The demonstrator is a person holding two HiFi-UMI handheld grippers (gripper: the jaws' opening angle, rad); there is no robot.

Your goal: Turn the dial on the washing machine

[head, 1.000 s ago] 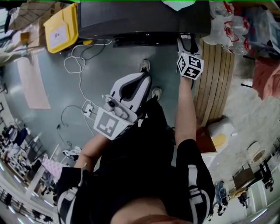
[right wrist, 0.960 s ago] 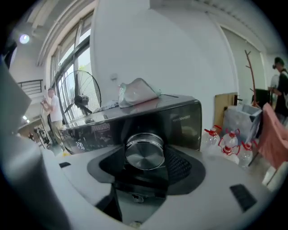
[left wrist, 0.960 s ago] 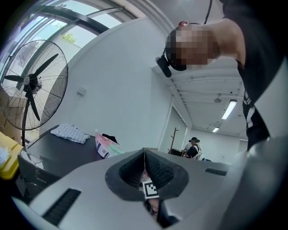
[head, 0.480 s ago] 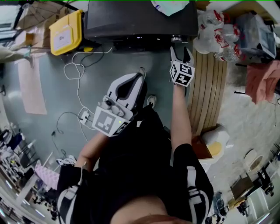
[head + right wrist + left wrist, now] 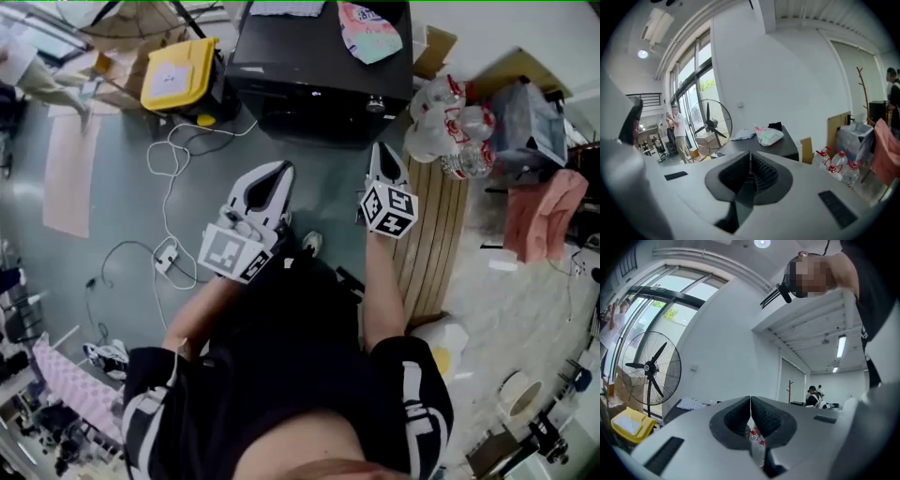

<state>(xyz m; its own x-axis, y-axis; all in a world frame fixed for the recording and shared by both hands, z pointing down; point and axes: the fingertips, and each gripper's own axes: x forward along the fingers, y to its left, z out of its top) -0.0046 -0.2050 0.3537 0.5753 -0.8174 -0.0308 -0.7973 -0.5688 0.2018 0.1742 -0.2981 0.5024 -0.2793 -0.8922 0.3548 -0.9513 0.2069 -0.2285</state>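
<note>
At the far side of the floor stood the dark washing machine (image 5: 309,56), front panel facing the person. Its dial (image 5: 375,105) showed as a small round knob at the right end of that panel. A patterned bag (image 5: 367,33) lay on the lid.

Right gripper (image 5: 381,152): pointed toward the dial from the near side but apart from it, not touching. Jaws were clenched together, nothing between them. Left gripper (image 5: 283,170): held further left, aimed at the machine's front, pads meeting tip to tip, also empty.

Water bottles (image 5: 450,131) stood just right of the machine, near the right gripper's path.

Judgement: the dial was not engaged; the step in hand was the reach toward it. The next move would call for spreading the right jaws, carrying them forward until they straddle the knob, closing on it, then rolling the wrist. Risk: a glancing grip on so small a knob.
</note>
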